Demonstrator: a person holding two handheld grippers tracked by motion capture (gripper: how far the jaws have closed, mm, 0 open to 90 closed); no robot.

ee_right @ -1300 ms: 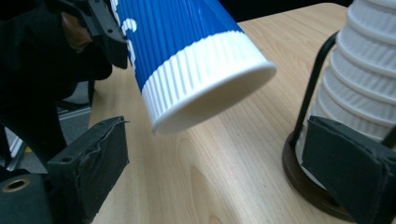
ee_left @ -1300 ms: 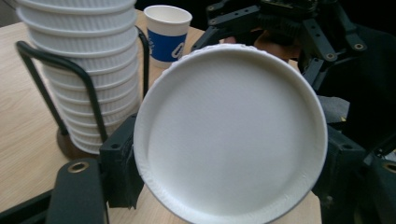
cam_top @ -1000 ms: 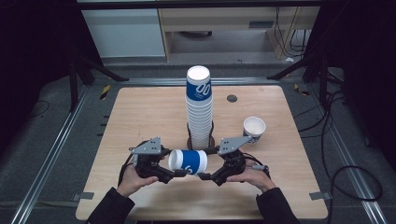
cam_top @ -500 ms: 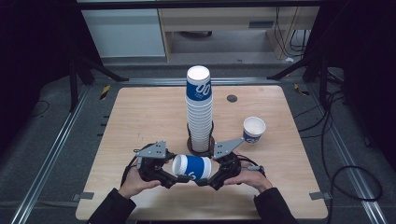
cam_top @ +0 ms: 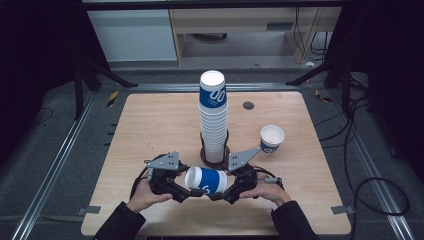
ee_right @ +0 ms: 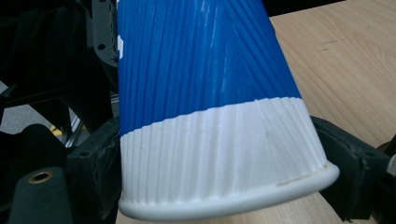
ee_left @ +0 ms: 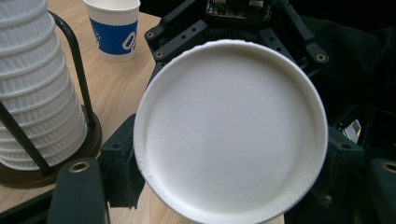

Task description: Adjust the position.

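Two hand-held grippers, high view: left hand-held gripper (cam_top: 186, 192) and right hand-held gripper (cam_top: 220, 192) pinch the sideways cup (cam_top: 205, 180) above the bench (cam_top: 150, 120).
Nearby: cup stack (cam_top: 213, 117) just behind; upright cup (cam_top: 271, 138) apart, right.
Left gripper view: cup's flat white end (ee_left: 231, 128) hides the opposite gripper.
Right gripper view: jaws press its ribbed wall (ee_right: 210, 102).

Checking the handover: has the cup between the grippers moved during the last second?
Yes. The cup has come toward the person, away from the cup stack.
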